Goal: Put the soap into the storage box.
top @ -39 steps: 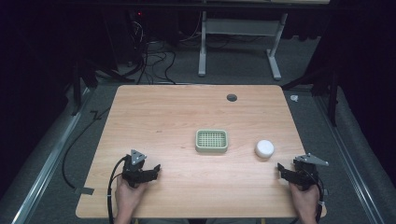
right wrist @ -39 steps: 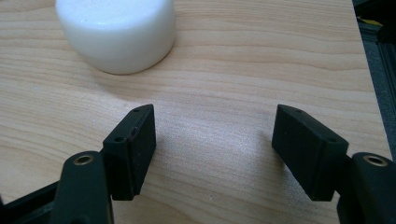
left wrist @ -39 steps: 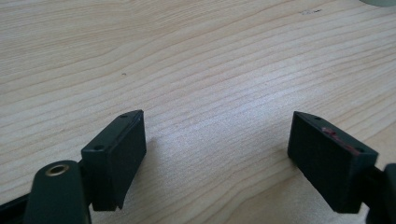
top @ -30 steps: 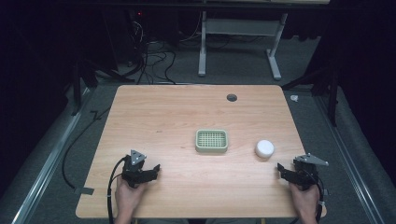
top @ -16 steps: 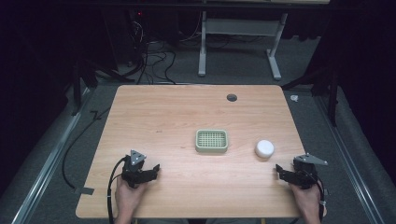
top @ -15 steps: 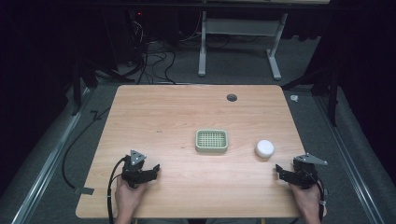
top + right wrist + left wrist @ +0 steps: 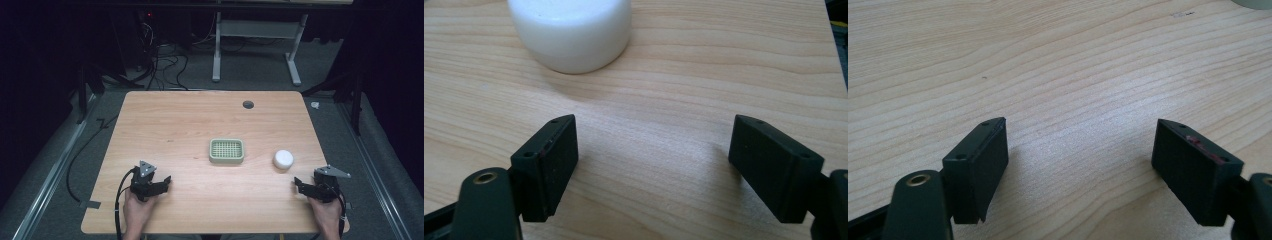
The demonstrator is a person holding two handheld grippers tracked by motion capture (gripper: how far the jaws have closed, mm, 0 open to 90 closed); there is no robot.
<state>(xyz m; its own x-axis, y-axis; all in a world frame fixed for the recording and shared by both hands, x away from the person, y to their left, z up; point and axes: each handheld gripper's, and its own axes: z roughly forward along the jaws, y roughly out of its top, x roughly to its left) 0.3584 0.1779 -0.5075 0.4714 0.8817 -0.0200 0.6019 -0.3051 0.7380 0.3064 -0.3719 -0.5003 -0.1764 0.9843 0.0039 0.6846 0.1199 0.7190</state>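
On the wooden table [image 7: 165,125], near edge, both hands rest: left gripper [image 7: 162,183] jaws spread, nothing between; right gripper [image 7: 299,184] jaws just been opening, now spread and empty. White round puck [image 7: 283,159] sits just ahead of the right gripper, apart from it. Right gripper view shows the puck [image 7: 570,31] close beyond the jaws. High view adds a green slotted tray [image 7: 226,150] mid-table, left of the puck.
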